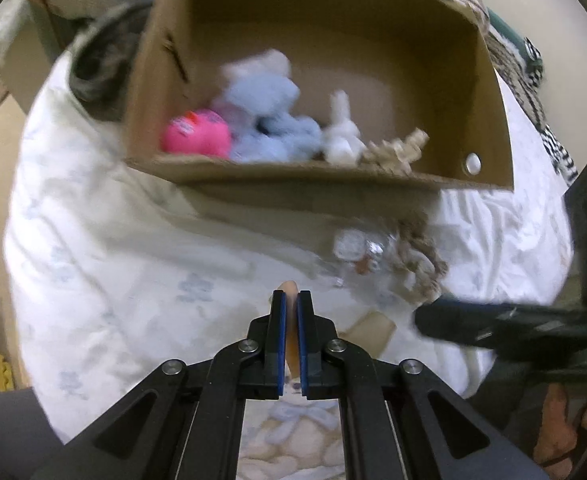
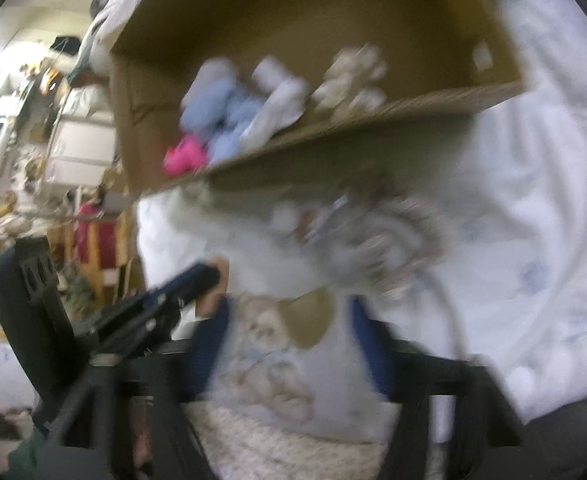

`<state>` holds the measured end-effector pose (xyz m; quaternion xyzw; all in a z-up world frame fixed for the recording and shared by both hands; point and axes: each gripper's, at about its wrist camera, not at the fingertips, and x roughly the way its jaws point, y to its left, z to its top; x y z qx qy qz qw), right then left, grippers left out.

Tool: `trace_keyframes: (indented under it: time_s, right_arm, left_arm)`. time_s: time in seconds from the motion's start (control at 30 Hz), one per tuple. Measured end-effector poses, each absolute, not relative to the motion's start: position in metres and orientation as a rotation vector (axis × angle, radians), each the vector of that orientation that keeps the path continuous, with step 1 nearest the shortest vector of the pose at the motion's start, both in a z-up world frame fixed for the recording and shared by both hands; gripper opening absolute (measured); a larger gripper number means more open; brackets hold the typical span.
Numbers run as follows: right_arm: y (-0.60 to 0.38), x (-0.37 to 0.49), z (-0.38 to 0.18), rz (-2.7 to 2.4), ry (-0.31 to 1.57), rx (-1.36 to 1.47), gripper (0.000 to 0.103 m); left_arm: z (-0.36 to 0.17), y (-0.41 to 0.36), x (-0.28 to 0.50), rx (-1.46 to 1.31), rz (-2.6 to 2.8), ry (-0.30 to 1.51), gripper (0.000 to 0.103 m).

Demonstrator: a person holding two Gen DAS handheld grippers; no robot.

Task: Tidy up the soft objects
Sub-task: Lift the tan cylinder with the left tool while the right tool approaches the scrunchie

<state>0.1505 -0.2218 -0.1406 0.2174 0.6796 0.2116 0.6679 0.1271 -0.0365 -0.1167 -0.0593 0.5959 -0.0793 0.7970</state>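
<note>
An open cardboard box (image 1: 489, 128) stands on a white bed and holds a pink plush (image 1: 197, 134), a blue plush (image 1: 269, 120), a small white plush (image 1: 343, 136) and a beige one (image 1: 397, 150). My left gripper (image 1: 292, 300) is shut on a thin peach-coloured edge of a pale printed soft item (image 1: 293, 432) below it. My right gripper (image 2: 289, 312) is open around the same pale printed item (image 2: 277, 376); its dark arm shows at the right of the left wrist view (image 1: 493, 328). A blurred brownish-white soft object (image 1: 405, 260) lies in front of the box.
The white quilt (image 1: 113, 240) covers the bed around the box. A dark grey garment (image 1: 101, 60) and pillows lie behind the box on the left. Cluttered shelves and a red item (image 2: 89, 232) stand off the bed's left side.
</note>
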Motion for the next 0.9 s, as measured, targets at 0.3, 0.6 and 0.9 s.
trace_keyframes:
  time_s: [0.3,0.6,0.9]
  right_arm:
    - [-0.178,0.152,-0.177,0.409,1.662,0.268,0.038]
    - [-0.170,0.151,-0.169,0.443,1.637,0.211,0.007]
    - [-0.183,0.137,-0.128,0.514,1.504,0.269,0.007]
  left_arm:
    - [-0.103,-0.022,0.129,-0.106,-0.128,1.221,0.005]
    - [-0.101,-0.023,0.128,-0.099,-0.132,1.207,0.005]
    - [-0.091,-0.016,0.120,-0.097,-0.114,1.175,0.005]
